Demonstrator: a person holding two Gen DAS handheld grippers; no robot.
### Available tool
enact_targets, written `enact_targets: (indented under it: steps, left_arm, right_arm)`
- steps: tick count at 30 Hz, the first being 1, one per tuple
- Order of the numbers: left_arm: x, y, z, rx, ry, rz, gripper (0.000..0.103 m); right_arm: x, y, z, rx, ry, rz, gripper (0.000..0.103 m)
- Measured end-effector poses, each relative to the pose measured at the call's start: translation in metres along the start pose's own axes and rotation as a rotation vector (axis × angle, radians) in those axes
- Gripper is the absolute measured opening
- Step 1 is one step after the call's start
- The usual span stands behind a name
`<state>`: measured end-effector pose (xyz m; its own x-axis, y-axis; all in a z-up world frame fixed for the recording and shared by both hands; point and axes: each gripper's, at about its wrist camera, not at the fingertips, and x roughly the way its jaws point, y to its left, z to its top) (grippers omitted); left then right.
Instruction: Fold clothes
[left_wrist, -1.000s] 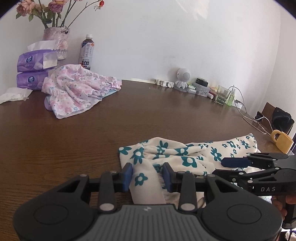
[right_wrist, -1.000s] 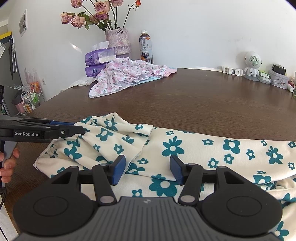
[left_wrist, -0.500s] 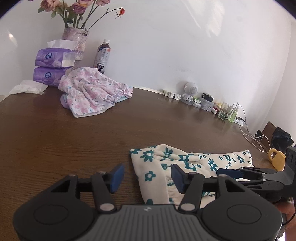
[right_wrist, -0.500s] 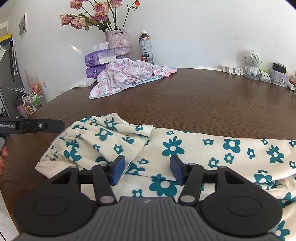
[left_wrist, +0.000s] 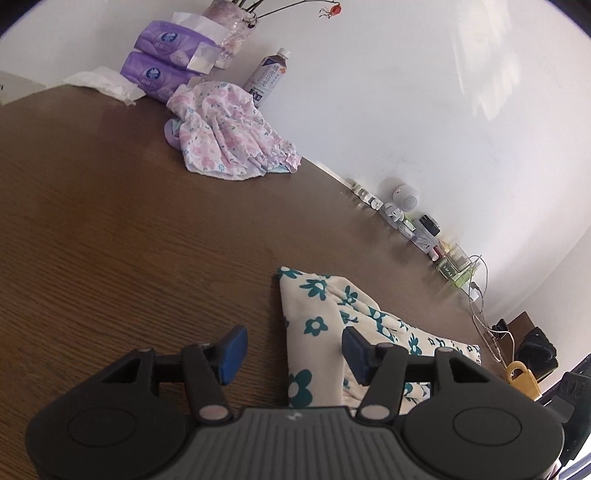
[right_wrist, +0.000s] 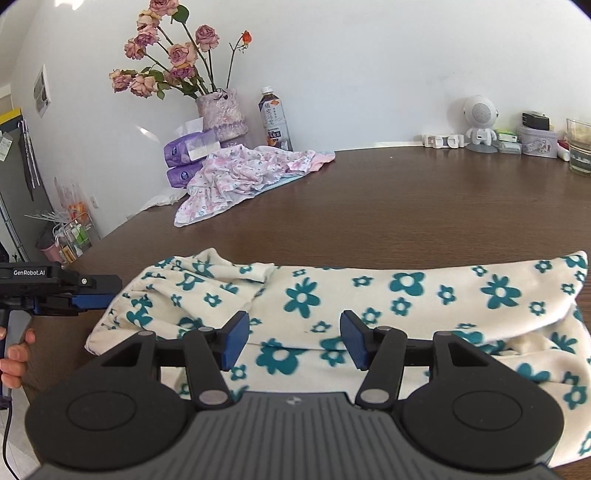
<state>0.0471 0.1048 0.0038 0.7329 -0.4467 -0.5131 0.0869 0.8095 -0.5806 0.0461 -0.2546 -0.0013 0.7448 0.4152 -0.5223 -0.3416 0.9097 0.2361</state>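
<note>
My left gripper (left_wrist: 291, 349) hangs with its blue-padded jaws apart and empty over the near left end of the cream garment with teal flowers (right_wrist: 369, 295), which lies flat and partly folded along the near edge of the dark brown wooden table (right_wrist: 406, 195). My right gripper (right_wrist: 293, 339) is likewise spread wide, holding nothing, low over the garment's middle. A crumpled pink floral cloth (right_wrist: 236, 177) sits far left, beside the purple tissue packs (right_wrist: 184, 158).
</note>
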Motion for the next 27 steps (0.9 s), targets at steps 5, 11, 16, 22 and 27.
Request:
enact_targets:
  steps: [5,11,16,22,27]
  left_arm:
    - [0.010,-0.001,0.000,-0.018,0.028,-0.054,0.054]
    - [0.018,-0.006,-0.004,-0.005,0.034,-0.066,0.042]
    - [0.018,-0.003,-0.004,-0.017,0.029,-0.075,0.041]
    - [0.024,0.000,-0.003,-0.039,0.024,-0.131,0.054]
    - [0.033,-0.007,-0.002,-0.029,0.003,-0.123,0.054]
  right_arm:
    - [0.010,0.013,0.003,-0.040,0.022,0.053,0.056]
    - [0.030,0.047,0.010,-0.152,0.060,0.122,0.055]
    - [0.048,0.074,0.017,-0.244,0.092,0.179,0.023]
    - [0.050,0.063,0.011,-0.220,0.101,0.198,0.017]
    - [0.049,0.054,0.010,-0.172,0.096,0.222,0.017]
